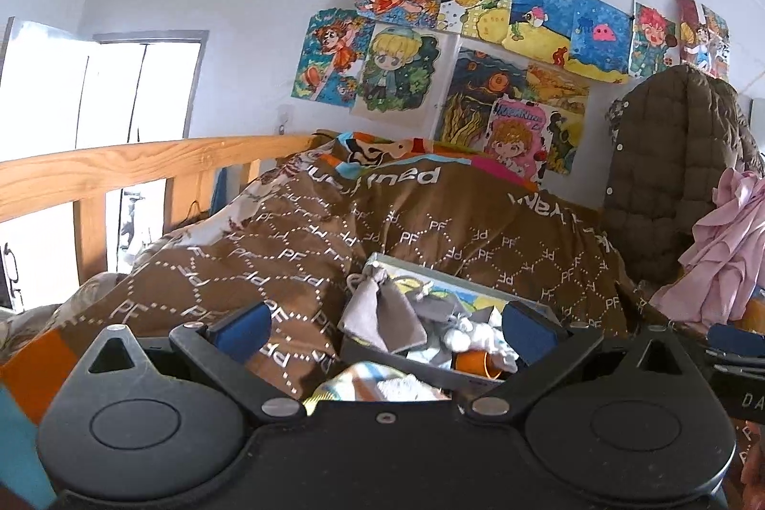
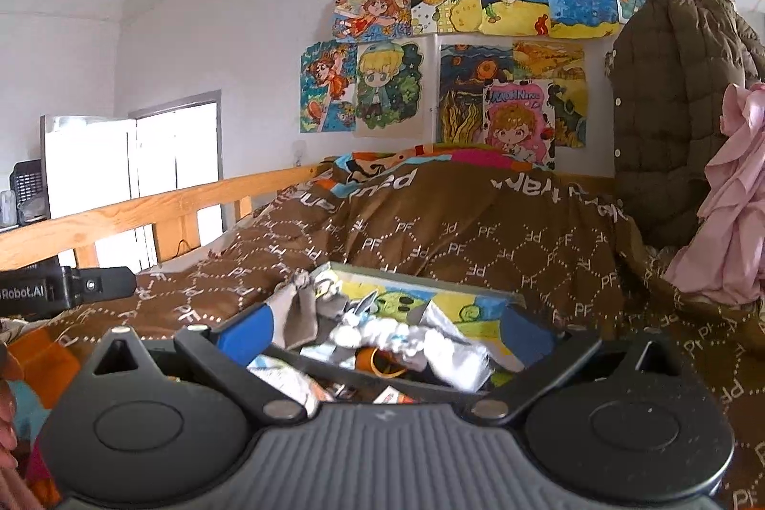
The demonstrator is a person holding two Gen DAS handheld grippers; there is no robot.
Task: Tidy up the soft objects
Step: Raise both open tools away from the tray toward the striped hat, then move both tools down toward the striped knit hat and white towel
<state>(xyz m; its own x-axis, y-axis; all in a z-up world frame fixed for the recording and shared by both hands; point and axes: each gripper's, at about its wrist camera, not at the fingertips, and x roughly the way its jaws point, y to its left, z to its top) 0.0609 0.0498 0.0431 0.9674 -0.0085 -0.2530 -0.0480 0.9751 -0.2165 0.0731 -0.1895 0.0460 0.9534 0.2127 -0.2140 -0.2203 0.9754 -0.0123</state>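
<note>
A shallow box [image 1: 444, 273] with a colourful lining lies on the brown duvet [image 1: 296, 233], filled with small soft things. A grey drawstring pouch [image 1: 382, 314] hangs over its left side, beside a white fluffy piece [image 1: 471, 335] and something orange [image 1: 473, 362]. My left gripper [image 1: 382, 328] is open, its blue pads on either side of the box's near end, holding nothing. In the right wrist view the same box [image 2: 411, 273], grey pouch [image 2: 299, 314] and a white scrunchie [image 2: 382, 333] lie just beyond my open right gripper [image 2: 386, 335].
A wooden bed rail [image 1: 143, 166] runs along the left. A brown puffer jacket [image 2: 669, 118] and a pink garment [image 2: 731, 194] hang at the right. Drawings [image 2: 478, 46] cover the wall. The other gripper's body [image 2: 67, 290] shows at the left edge.
</note>
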